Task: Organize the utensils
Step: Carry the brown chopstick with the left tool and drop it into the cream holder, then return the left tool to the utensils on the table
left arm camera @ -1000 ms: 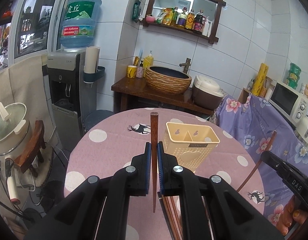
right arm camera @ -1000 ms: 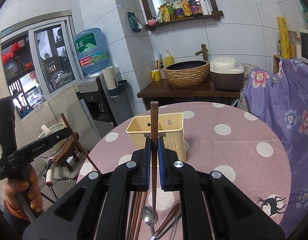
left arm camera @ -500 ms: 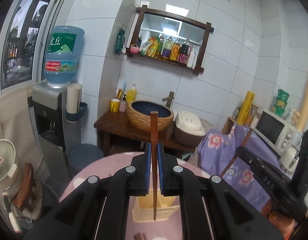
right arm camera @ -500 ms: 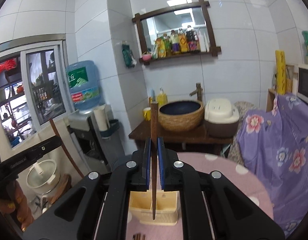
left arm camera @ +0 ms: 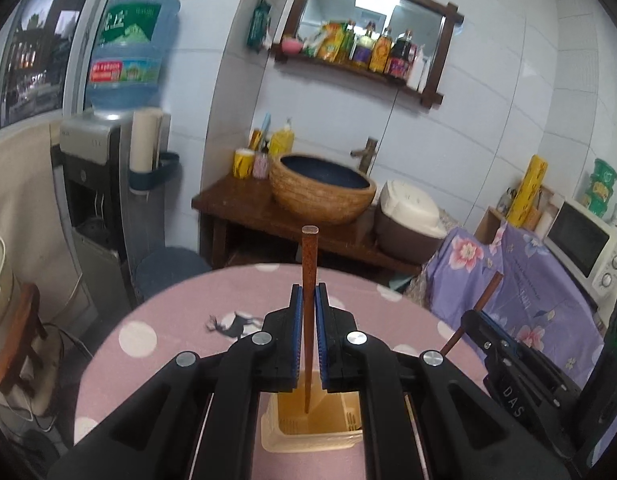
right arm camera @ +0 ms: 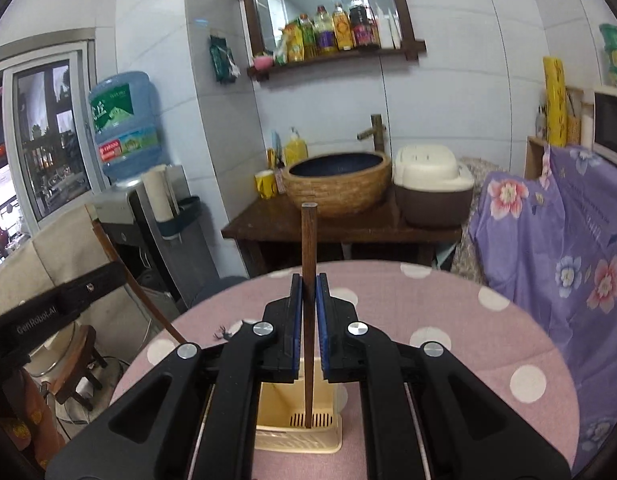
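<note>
Round table [left arm camera: 180, 320] in pink polka-dot cloth is filling the lower frame, its far rim curving just short of the wooden sink stand [left arm camera: 244, 208]; floor gap between them is showing. Water dispenser [left arm camera: 96, 184] is standing left of the rim, purple floral cover [left arm camera: 528, 280] crowding the right edge. Cream utensil basket [left arm camera: 308, 436] is sitting on the table under both grippers, open top up, cloth bare around it. Left gripper [left arm camera: 308, 340] is clenching a reddish chopstick [left arm camera: 309, 264] upright, lower tip hanging inside the basket mouth. Right gripper [right arm camera: 308, 340] is clamping a dark brown chopstick [right arm camera: 309, 248] the same way, tip down over the basket's slotted floor [right arm camera: 308, 420]; touching or not, cannot tell.
</note>
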Tool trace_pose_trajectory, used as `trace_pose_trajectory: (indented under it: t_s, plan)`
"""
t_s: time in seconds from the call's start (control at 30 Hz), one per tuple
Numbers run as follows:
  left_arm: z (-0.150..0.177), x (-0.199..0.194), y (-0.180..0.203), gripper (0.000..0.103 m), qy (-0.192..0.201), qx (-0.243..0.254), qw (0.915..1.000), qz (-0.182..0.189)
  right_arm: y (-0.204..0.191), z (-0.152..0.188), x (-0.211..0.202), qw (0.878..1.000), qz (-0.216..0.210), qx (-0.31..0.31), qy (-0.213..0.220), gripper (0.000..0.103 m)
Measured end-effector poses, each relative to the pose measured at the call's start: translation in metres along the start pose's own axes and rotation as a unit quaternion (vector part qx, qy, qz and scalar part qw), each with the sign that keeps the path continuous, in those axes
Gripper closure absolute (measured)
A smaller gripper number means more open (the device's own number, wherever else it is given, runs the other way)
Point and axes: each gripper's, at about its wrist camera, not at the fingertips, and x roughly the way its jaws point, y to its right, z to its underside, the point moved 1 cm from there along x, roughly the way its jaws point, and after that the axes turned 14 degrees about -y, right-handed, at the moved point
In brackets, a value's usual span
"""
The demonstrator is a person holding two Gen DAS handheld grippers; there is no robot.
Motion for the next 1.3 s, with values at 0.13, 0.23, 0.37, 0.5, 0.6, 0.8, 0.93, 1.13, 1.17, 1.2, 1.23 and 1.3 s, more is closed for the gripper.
trace_pose_trajectory:
  t_s: [0.13,0.23,0.37,0.5,0.6,0.8,0.93,1.13,1.17,1.2,1.23,1.3]
  plan:
    - [0.009,0.02,-0.006,0.095,-0.02,-0.002,0.9998,-0.004,0.008,0.008,0.016,1.0,-0.006,0.012,-0.02,0.095]
    - [0.013,0.029,-0.008,0.095,-0.03,-0.003,0.9995,-0.009,0.012,0.011,0.023,0.999,-0.004,0.019,-0.026,0.095]
    - [0.016,0.039,-0.01,0.095,-0.044,0.0,0.999,-0.009,0.019,0.015,0.029,0.999,-0.003,0.032,-0.027,0.095]
    - [0.021,0.042,-0.013,0.091,-0.05,-0.003,0.9988,-0.005,0.019,0.022,0.03,0.999,0.005,0.026,-0.023,0.094]
    - [0.027,0.037,-0.016,0.045,-0.051,-0.01,0.9986,0.004,0.02,0.026,0.025,1.0,0.009,0.023,-0.013,0.07]
    - [0.049,0.006,-0.012,0.028,-0.021,0.022,0.9995,-0.006,0.021,0.05,0.0,1.0,0.016,0.015,0.001,0.051]
    - [0.082,-0.011,-0.02,0.017,-0.024,0.03,0.9993,-0.005,0.025,0.074,-0.017,1.0,0.021,0.008,-0.013,0.051]
    - [0.144,-0.013,-0.041,0.015,-0.066,0.03,0.9969,-0.032,0.026,0.137,-0.037,0.998,0.024,-0.016,-0.058,0.051]
    - [0.155,-0.012,-0.045,0.015,-0.072,0.028,0.9963,-0.036,0.025,0.148,-0.038,0.997,0.027,-0.02,-0.066,0.051]
    - [0.168,-0.011,-0.049,0.015,-0.081,0.027,0.9956,-0.037,0.023,0.16,-0.039,0.997,0.028,-0.025,-0.074,0.051]
    - [0.178,-0.01,-0.052,0.015,-0.089,0.025,0.995,-0.039,0.022,0.174,-0.039,0.996,0.026,-0.027,-0.084,0.051]
    - [0.2,-0.008,-0.059,0.016,-0.106,0.02,0.9931,-0.047,0.021,0.199,-0.038,0.994,0.022,-0.023,-0.105,0.051]
